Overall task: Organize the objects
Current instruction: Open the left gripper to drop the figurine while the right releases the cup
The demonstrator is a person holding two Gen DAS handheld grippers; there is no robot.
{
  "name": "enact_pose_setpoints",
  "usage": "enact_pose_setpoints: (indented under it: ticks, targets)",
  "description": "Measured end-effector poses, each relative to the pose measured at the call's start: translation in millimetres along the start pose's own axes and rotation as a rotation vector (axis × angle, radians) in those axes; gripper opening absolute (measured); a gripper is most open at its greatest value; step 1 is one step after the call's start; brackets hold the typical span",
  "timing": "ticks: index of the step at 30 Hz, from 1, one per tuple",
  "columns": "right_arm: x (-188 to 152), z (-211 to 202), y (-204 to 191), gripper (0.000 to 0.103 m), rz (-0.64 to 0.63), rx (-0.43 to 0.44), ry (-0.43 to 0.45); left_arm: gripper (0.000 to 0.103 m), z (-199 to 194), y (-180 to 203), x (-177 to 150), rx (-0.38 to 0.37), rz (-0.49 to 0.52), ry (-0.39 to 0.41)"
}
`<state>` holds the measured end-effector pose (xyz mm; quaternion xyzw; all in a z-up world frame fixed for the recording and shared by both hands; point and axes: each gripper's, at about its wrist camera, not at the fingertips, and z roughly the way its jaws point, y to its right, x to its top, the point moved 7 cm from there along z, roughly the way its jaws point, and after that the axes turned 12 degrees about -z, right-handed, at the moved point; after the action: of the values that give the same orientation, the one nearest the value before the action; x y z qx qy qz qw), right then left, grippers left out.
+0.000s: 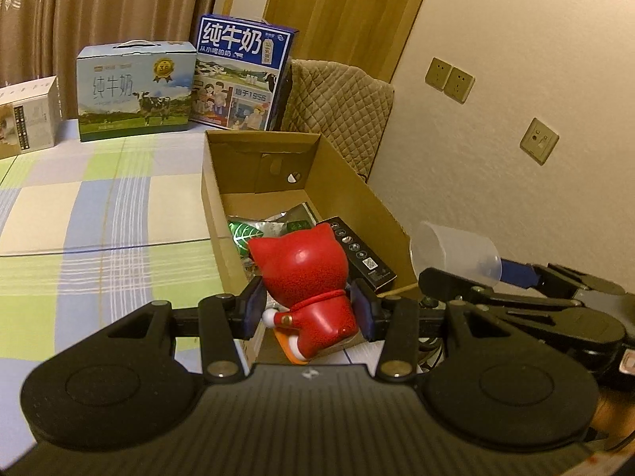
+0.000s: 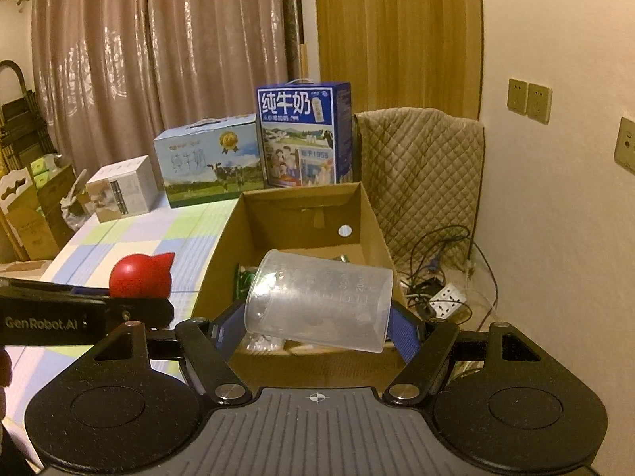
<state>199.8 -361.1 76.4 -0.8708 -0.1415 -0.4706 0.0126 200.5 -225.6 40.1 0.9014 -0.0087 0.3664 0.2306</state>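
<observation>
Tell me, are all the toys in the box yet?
Not yet. Done: a green packet and a black box lie inside the cardboard box. In hand: the left hand-held gripper holds the red cat toy; the right hand-held gripper holds the clear cup. Left: dropping both in.

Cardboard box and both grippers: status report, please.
Left gripper shut on red cat figure. Right gripper shut on clear cup. Both over cardboard box. Nothing blocking.
</observation>
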Motion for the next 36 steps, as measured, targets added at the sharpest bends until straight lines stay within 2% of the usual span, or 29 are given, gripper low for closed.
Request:
enact_pose_setpoints:
  ticks: [13, 17, 24, 28, 36]
  targets:
    - [14, 35, 14, 0.071, -0.019, 0.001, -0.015, 0.041, 35, -4, 17, 0.008, -0.007, -0.013]
    - [16, 42, 20, 0.071, -0.013, -0.006, -0.016, 0.035, 42, -4, 25, 0.007, -0.003, -0.011]
    - [15, 51, 28, 0.071, 0.002, -0.013, -0.028, 0.035, 62, -2, 43, 0.009, 0.013, -0.002]
    - [13, 52, 28, 0.071, 0.002, -0.012, -0.032, 0.035, 60, -8, 49, 0.019, 0.016, 0.022]
    - [19, 55, 19, 0.071, 0.003, 0.01, -0.025, 0.035, 57, -19, 46, 0.036, 0.004, 0.014]
